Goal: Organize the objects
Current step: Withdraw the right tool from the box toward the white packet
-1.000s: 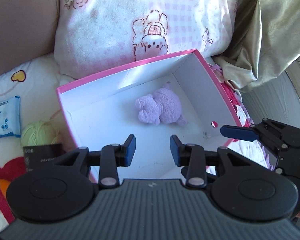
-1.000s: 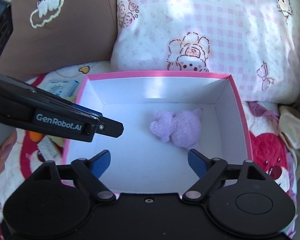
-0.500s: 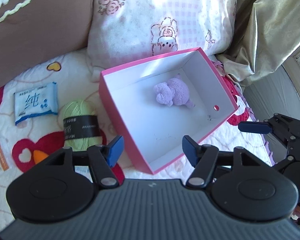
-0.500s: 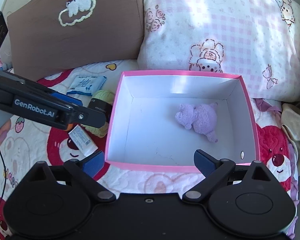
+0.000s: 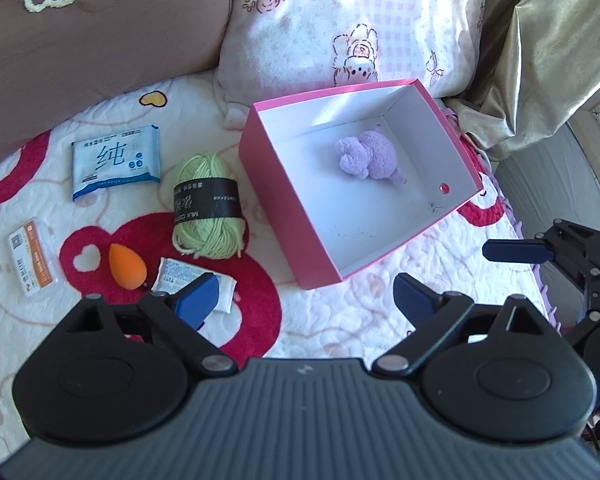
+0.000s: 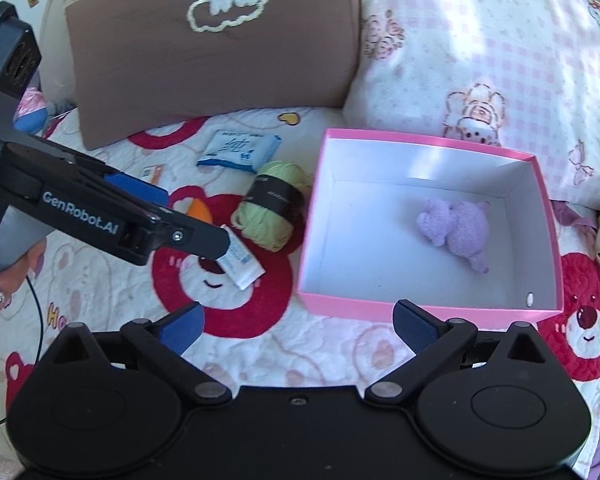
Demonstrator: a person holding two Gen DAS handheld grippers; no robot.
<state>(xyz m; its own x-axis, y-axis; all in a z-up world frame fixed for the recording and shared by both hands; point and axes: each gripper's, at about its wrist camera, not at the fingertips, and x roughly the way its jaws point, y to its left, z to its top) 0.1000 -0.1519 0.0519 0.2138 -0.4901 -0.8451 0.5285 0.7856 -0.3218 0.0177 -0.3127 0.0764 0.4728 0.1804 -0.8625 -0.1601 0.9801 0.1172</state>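
Left wrist view: our left gripper [image 5: 306, 300] has just been opening, nothing between its jaws. The green yarn [image 5: 208, 208] lies just left of the pink box [image 5: 284, 216]; soft, light, best pinched across its band.

Right wrist view: our right gripper [image 6: 298, 330], also just opening, holds nothing; the plush [image 6: 456, 228] sits inside the box.

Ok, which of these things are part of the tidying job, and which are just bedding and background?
Part of the job:
pink box
purple plush toy, already in the box
green yarn ball
blue wipes packet
orange makeup sponge
small white sachet
orange-and-white card

Just lying about:
brown cushion
pink checked pillow
bear-print quilt
gold curtain
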